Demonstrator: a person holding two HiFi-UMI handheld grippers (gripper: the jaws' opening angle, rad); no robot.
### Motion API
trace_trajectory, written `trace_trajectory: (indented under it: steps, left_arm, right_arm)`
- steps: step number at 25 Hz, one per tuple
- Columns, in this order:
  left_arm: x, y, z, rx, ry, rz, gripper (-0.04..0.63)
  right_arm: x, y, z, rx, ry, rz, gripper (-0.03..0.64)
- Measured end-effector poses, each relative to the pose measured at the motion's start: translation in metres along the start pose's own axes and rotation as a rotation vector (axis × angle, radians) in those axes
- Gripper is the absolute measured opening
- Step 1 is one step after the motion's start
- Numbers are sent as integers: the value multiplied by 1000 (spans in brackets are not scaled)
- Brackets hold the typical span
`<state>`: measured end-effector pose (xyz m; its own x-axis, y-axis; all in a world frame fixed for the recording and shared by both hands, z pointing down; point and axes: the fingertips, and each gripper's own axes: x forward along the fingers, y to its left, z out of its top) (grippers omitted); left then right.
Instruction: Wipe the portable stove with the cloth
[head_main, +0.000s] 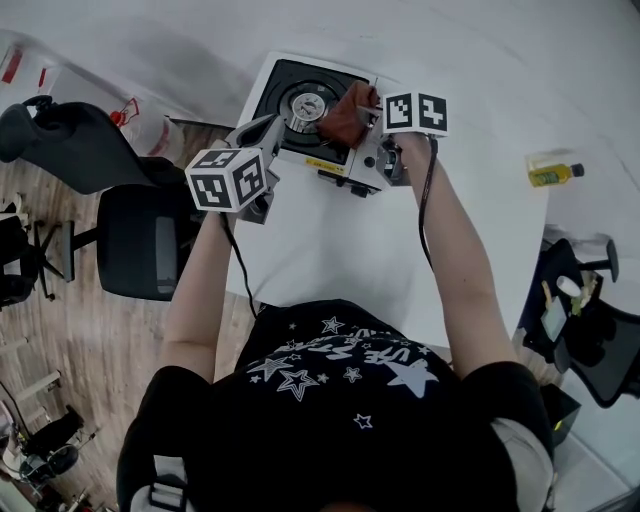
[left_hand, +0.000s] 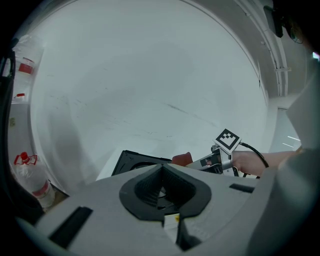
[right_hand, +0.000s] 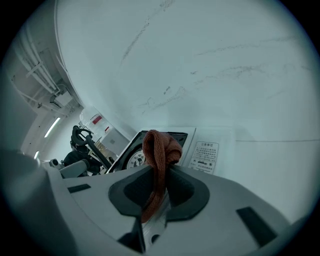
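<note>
The portable stove (head_main: 305, 105), white with a black top and a round burner, stands at the far side of the white table (head_main: 330, 250). My right gripper (head_main: 368, 110) is shut on a rust-brown cloth (head_main: 350, 112) that bunches over the stove's right part. In the right gripper view the cloth (right_hand: 159, 150) hangs pinched between the jaws above the stove (right_hand: 135, 155). My left gripper (head_main: 272, 124) hovers at the stove's near left corner, jaws shut with nothing in them. From the left gripper view the stove (left_hand: 131, 162), the cloth (left_hand: 183, 159) and the right gripper (left_hand: 215, 161) lie just ahead.
A small bottle of yellow liquid (head_main: 552, 175) lies at the table's right end. Black office chairs (head_main: 140, 240) stand on the wooden floor to the left, with a red-printed plastic container (head_main: 150, 130) by the table edge. Another dark chair (head_main: 600, 340) holds clutter on the right.
</note>
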<state>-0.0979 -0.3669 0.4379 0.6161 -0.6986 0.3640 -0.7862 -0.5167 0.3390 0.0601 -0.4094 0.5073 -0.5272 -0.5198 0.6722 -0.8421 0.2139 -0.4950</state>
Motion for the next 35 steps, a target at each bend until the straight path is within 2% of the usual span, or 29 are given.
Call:
trace_trajectory:
  steps: [25,30,35]
  left_arm:
    - [12,-52,-13,19,21,-34,6]
    - [3,-57,-11,22,5,-36,6]
    - [-13,-55,-7,21,-15,-27,6]
  right_arm:
    - [-70,-73,-25,83,-46,-69,64]
    - [-85,-71,-24,86,-73,-65,64]
    - [-97,-42,-19,49,-96,-21,64]
